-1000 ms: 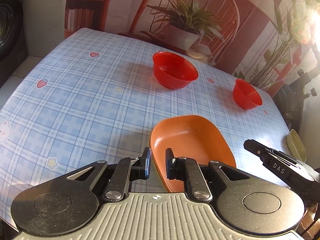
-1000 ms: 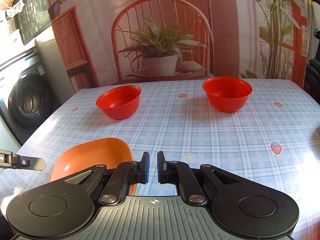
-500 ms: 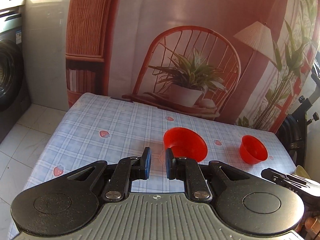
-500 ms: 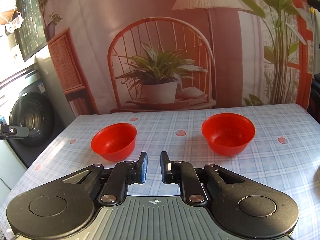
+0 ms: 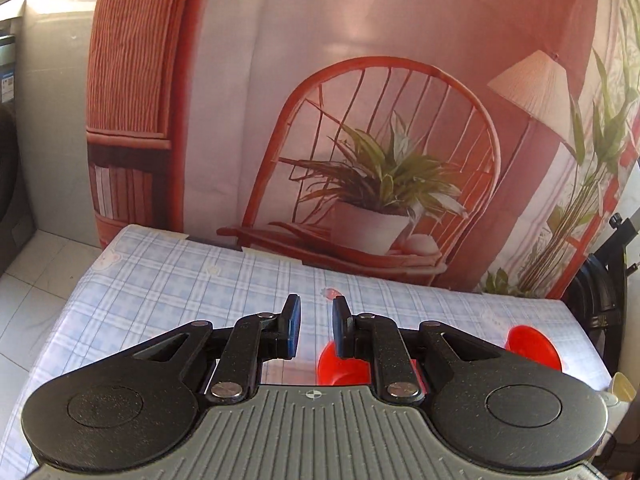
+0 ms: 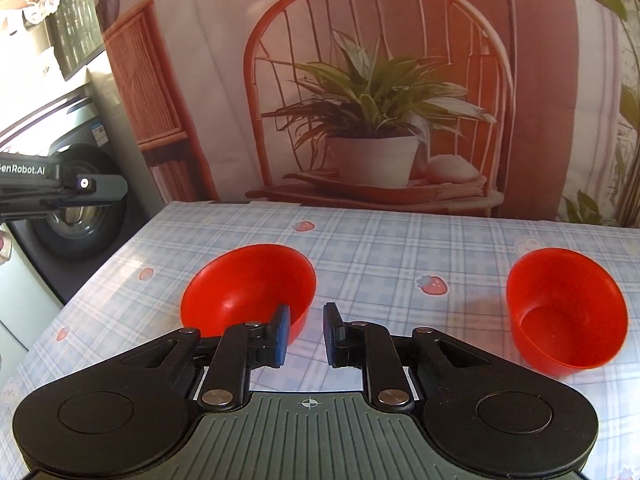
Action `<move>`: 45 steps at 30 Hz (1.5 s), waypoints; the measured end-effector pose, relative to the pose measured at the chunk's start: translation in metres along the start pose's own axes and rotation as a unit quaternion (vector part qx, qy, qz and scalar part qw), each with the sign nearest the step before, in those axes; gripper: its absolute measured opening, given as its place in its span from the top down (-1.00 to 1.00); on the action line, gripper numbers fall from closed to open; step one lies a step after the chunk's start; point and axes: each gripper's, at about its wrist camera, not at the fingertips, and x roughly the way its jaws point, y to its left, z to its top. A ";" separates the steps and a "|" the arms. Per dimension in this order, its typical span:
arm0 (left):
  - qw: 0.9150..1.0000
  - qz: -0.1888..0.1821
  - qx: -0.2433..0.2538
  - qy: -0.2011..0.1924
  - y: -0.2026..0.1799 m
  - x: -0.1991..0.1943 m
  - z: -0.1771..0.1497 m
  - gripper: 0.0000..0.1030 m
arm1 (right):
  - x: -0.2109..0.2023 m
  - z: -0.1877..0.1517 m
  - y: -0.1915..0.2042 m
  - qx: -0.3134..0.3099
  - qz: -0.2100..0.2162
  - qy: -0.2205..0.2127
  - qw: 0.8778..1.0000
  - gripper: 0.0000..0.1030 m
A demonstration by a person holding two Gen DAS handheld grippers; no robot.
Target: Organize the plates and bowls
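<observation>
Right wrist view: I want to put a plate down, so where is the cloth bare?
Bare cloth lies between the left red bowl and the right red bowl, and behind both up to the backdrop. It is tighter just ahead of the right tongs, beside the left bowl.

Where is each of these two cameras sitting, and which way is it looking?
Left wrist view: sits on the left gripper, looking along its fingers over the checked table to the printed backdrop; nothing between its fingers.
Right wrist view: sits on the right gripper, looking down at the table; its jaws are opening, empty; the other gripper's tip pokes in at left.
Shared: both show the left red bowl, the right red bowl, table and backdrop.
</observation>
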 end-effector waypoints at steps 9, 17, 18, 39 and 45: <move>0.999 -0.006 0.042 0.026 0.005 0.050 0.026 0.45 | 0.039 0.006 -0.003 0.037 0.006 0.032 0.999 0.61; 0.990 -0.048 0.059 0.119 -0.001 0.086 -0.028 0.41 | 0.044 0.002 -0.011 0.078 0.019 0.043 0.996 0.62; 0.989 -0.045 0.063 0.129 -0.002 0.090 -0.033 0.41 | 0.044 0.002 -0.011 0.077 0.019 0.043 0.996 0.62; 0.976 -0.098 0.150 0.124 -0.091 0.075 -0.021 0.72 | -0.053 0.005 -0.065 0.139 -0.020 -0.081 0.987 0.76; 0.965 -0.152 0.173 0.126 -0.154 0.087 -0.028 0.71 | -0.089 0.000 -0.115 0.163 -0.069 -0.121 0.977 0.76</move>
